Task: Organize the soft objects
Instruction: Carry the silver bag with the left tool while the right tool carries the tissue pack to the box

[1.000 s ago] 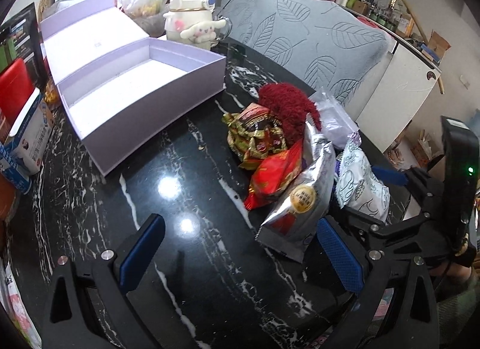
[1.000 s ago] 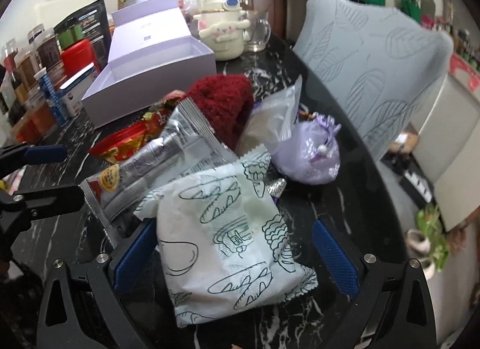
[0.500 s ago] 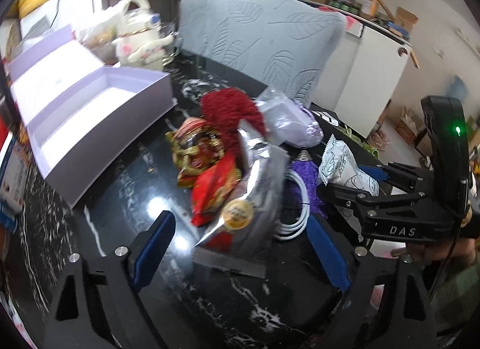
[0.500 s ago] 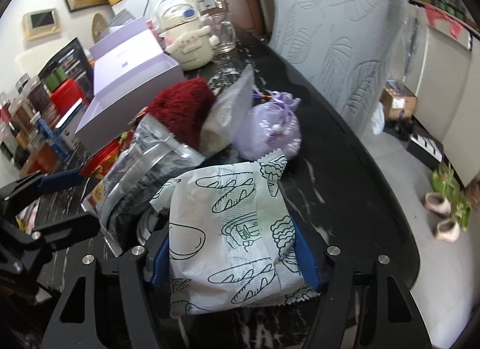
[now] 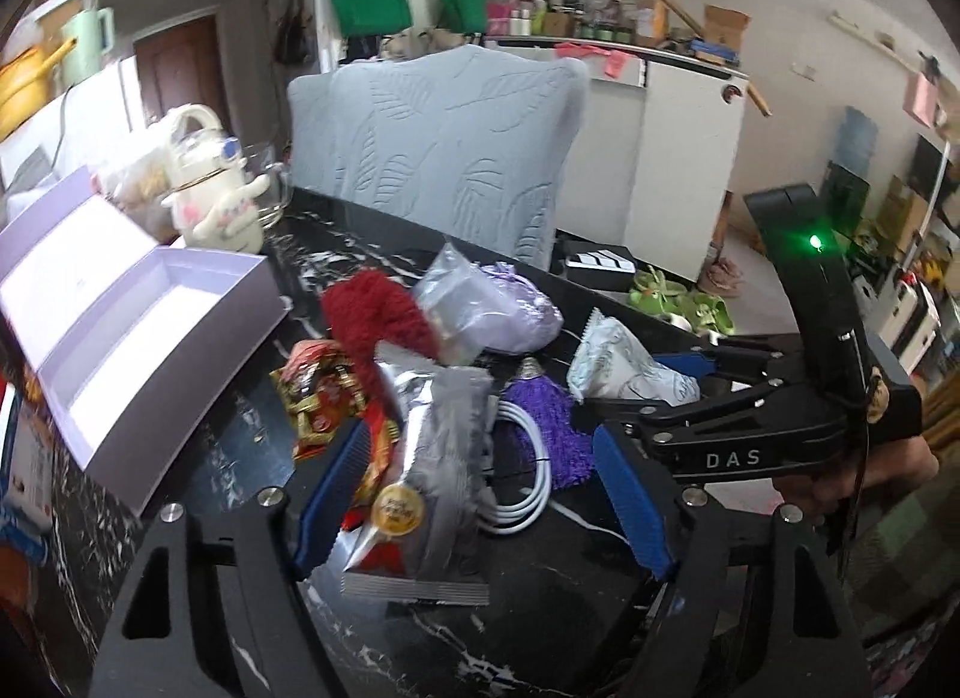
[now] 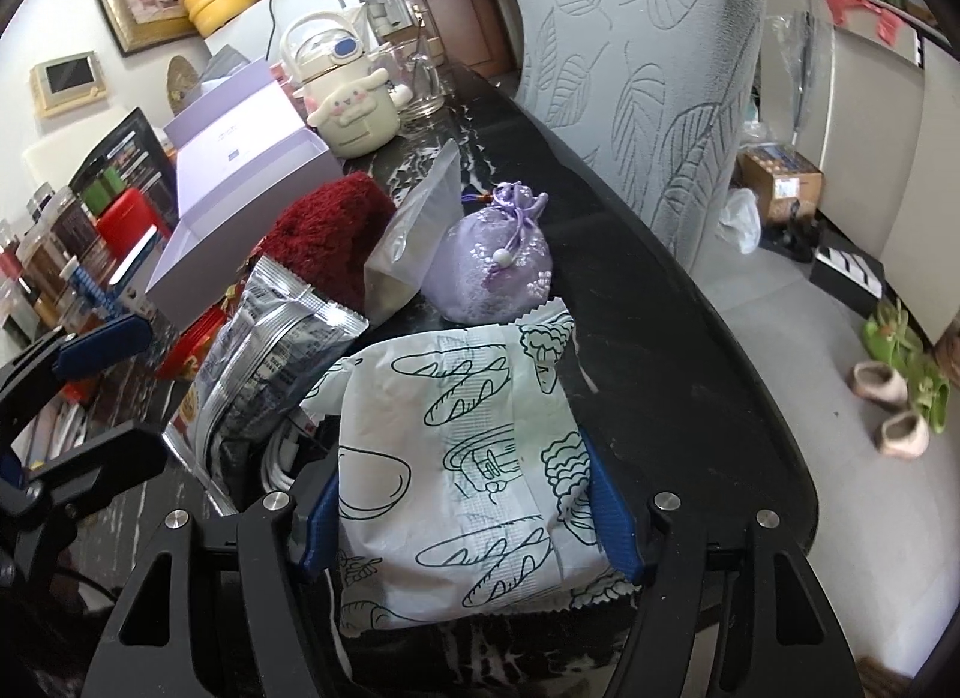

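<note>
Marbled black table, crinkly bread-print packet

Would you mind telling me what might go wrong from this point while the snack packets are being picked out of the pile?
1. The right gripper squeezes the soft white bread-print packet between its pads; the contents may get crushed.
2. The left gripper straddles the silver packet, which lies against the white cable and red packet; closing could snag either.
3. Lifting may topple the crowded pile, with the lilac pouch close behind.
</note>
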A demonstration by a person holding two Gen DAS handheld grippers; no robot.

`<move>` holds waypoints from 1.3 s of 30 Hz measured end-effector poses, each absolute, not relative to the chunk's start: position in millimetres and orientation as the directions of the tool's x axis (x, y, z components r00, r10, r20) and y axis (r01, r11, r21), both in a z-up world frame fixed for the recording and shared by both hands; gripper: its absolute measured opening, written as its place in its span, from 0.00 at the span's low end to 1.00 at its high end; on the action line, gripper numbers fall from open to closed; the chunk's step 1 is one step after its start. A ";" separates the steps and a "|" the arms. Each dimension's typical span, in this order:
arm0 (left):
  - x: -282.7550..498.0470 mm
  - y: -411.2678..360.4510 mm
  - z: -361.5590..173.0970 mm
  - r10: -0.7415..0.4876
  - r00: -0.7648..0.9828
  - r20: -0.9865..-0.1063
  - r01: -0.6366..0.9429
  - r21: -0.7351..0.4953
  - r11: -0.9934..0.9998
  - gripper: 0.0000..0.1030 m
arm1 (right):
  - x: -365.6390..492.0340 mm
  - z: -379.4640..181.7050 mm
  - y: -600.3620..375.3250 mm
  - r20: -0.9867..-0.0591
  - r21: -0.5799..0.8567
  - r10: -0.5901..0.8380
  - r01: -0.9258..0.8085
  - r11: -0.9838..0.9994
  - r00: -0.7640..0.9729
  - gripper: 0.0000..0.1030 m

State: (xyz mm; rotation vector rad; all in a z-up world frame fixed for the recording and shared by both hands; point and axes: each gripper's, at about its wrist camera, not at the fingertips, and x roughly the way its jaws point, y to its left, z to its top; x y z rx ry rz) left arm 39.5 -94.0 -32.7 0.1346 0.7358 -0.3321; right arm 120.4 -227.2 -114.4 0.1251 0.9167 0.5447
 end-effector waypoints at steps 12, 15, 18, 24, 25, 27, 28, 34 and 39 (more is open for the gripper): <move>84.1 -85.2 -75.8 -0.227 0.547 -0.805 0.255 -0.098 0.962 0.59 | 120.4 -114.7 -236.5 -0.717 0.334 0.489 -0.371 0.866 0.496 0.67; 88.9 -84.4 -87.4 -0.237 0.506 -0.829 0.247 -0.124 0.961 0.59 | 119.8 -114.6 -234.2 -0.720 0.322 0.483 -0.378 0.868 0.499 0.67; 88.8 -83.2 -88.4 -0.241 0.516 -0.822 0.237 -0.133 0.962 0.47 | 120.0 -114.7 -231.9 -0.723 0.311 0.479 -0.384 0.869 0.499 0.67; 86.6 -80.1 -86.6 -0.253 0.526 -0.812 0.226 -0.154 0.962 0.40 | 120.1 -114.8 -228.1 -0.722 0.298 0.474 -0.391 0.871 0.504 0.66; 85.8 -80.0 -85.3 -0.252 0.530 -0.809 0.227 -0.151 0.962 0.40 | 120.0 -114.7 -228.3 -0.721 0.299 0.474 -0.390 0.871 0.506 0.66; 81.1 -80.5 -80.3 -0.253 0.544 -0.800 0.228 -0.149 0.962 0.40 | 118.5 -114.0 -230.2 -0.712 0.307 0.478 -0.385 0.870 0.513 0.63; 81.1 -79.0 -78.2 -0.254 0.547 -0.798 0.228 -0.151 0.962 0.40 | 117.5 -113.3 -231.3 -0.707 0.316 0.486 -0.386 0.867 0.513 0.60; 69.7 -73.2 -67.5 -0.261 0.566 -0.782 0.222 -0.161 0.962 0.40 | 110.8 -109.5 -229.7 -0.703 0.312 0.488 -0.392 0.866 0.518 0.56; 59.7 -68.1 -62.8 -0.245 0.589 -0.770 0.207 -0.149 0.967 0.40 | 103.1 -101.1 -224.4 -0.685 0.312 0.503 -0.412 0.856 0.527 0.56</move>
